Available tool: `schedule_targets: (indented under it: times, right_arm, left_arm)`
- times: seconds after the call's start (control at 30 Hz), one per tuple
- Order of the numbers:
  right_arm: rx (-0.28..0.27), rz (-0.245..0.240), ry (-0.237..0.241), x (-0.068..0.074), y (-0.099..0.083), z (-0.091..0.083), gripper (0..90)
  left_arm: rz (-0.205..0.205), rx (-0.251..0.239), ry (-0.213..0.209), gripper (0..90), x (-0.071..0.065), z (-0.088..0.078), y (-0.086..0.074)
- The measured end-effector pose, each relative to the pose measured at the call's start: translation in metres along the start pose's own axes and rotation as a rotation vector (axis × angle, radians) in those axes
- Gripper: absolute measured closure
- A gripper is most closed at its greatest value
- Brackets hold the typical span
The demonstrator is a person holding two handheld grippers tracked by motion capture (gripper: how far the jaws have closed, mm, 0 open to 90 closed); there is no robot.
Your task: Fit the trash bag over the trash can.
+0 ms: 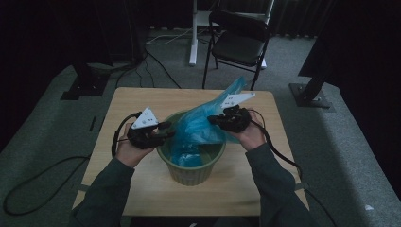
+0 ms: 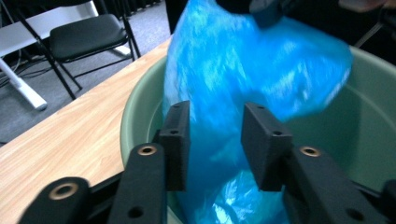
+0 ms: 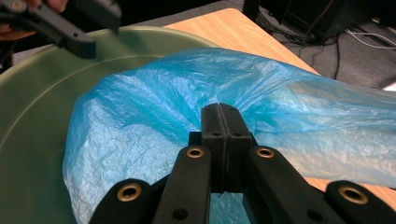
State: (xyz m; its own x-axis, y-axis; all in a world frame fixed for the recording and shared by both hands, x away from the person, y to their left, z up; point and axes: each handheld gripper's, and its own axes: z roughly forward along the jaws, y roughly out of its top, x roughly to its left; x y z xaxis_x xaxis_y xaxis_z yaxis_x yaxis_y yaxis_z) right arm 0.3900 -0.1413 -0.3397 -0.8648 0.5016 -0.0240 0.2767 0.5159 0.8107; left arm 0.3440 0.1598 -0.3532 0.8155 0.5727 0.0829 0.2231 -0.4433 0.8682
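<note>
A green ribbed bucket (image 1: 191, 175) stands in the middle of the wooden table (image 1: 142, 189). A thin blue plastic bag (image 1: 201, 127) hangs partly inside it, its top drawn up and to the right. My right gripper (image 3: 223, 121) is shut, its pads pinching a fold of the blue bag (image 3: 154, 107) above the bucket's (image 3: 37, 93) right rim. My left gripper (image 2: 215, 140) stands open at the left rim (image 2: 135, 112). The blue bag (image 2: 243, 70) lies between and beyond its pads without being pressed. In the high view, left gripper (image 1: 168, 130) and right gripper (image 1: 213, 120) face each other across the bucket.
A black folding chair (image 1: 239, 42) stands on the carpet beyond the table's far edge, beside a white stand leg (image 1: 193, 47). Cables trail from both grippers over the table's sides. Bare tabletop lies on each side of the bucket and in front of it.
</note>
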Motion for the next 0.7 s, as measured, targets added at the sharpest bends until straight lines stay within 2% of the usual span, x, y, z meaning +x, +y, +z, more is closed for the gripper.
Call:
schedule_targets:
  times: [0.23, 0.33, 0.4, 0.47, 0.5, 0.53, 0.57, 0.63, 0.7]
  right_arm:
    - [-0.033, -0.018, 0.052, 0.008, 0.001, 0.002, 89.9]
    - [-0.051, -0.04, 0.077, 0.012, 0.001, 0.001, 89.9]
    - [-0.058, -0.06, 0.09, 0.017, 0.002, -0.001, 89.8]
    - [-0.068, -0.084, 0.103, 0.021, 0.003, -0.004, 89.8]
    - [-0.068, -0.093, 0.108, 0.022, 0.004, -0.006, 89.2]
    - [-0.071, -0.096, 0.111, 0.023, 0.004, -0.007, 84.3]
    - [-0.078, -0.091, 0.106, 0.023, 0.005, -0.009, 78.2]
    - [-0.105, -0.072, 0.08, 0.02, 0.006, -0.014, 71.5]
    - [-0.129, -0.035, 0.052, 0.013, 0.007, -0.019, 70.8]
  left_arm:
    - [0.04, 0.02, -0.047, 46.7, -0.004, 0.018, 0.019]
    - [0.055, 0.061, -0.021, 47.0, -0.01, 0.03, 0.021]
    - [0.067, 0.086, 0.019, 56.9, -0.014, 0.035, 0.02]
    - [0.079, 0.09, 0.012, 71.4, -0.017, 0.037, 0.019]
    - [0.091, 0.095, 0.017, 75.9, -0.018, 0.037, 0.018]
    - [0.103, 0.099, 0.021, 80.3, -0.02, 0.036, 0.018]
    - [0.114, 0.098, 0.024, 82.9, -0.021, 0.035, 0.018]
    - [0.127, 0.094, 0.026, 85.6, -0.023, 0.033, 0.016]
    - [0.131, 0.084, 0.027, 86.0, -0.024, 0.03, 0.015]
